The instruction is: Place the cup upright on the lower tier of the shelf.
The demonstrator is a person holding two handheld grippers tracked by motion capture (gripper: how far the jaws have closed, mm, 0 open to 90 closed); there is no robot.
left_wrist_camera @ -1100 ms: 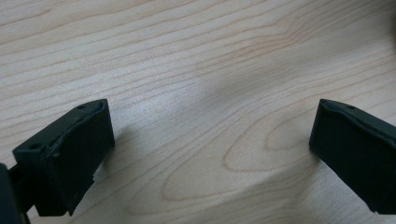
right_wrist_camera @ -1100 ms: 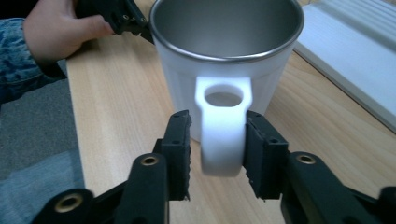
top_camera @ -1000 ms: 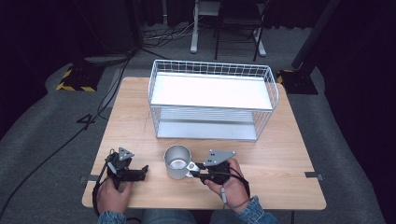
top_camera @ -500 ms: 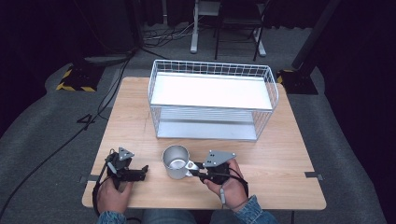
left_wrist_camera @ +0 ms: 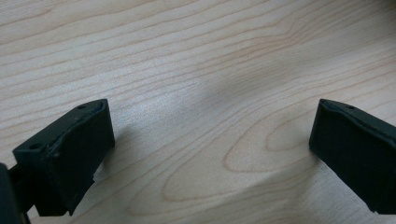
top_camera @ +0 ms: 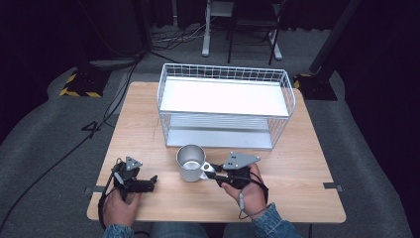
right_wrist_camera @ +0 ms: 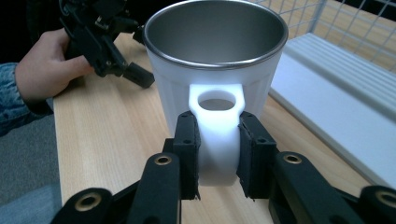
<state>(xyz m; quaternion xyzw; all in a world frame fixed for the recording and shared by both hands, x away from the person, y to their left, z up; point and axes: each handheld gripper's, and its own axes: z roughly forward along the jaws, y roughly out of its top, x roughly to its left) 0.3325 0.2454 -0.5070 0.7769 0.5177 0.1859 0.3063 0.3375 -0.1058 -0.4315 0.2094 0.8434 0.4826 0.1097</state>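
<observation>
While clamped on the handle (right_wrist_camera: pixel 218 140) alone, right gripper (right_wrist_camera: pixel 218 149) risked tipping mug (top_camera: pixel 190 161); left gripper (top_camera: pixel 146 182), beside mug, gaped empty.

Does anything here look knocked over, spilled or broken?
Nothing stands out. The mug stands upright on the table, looks empty, and the right gripper is clamped on its handle. The wire rack sits square and undamaged. The left gripper is open over bare wood.
</observation>
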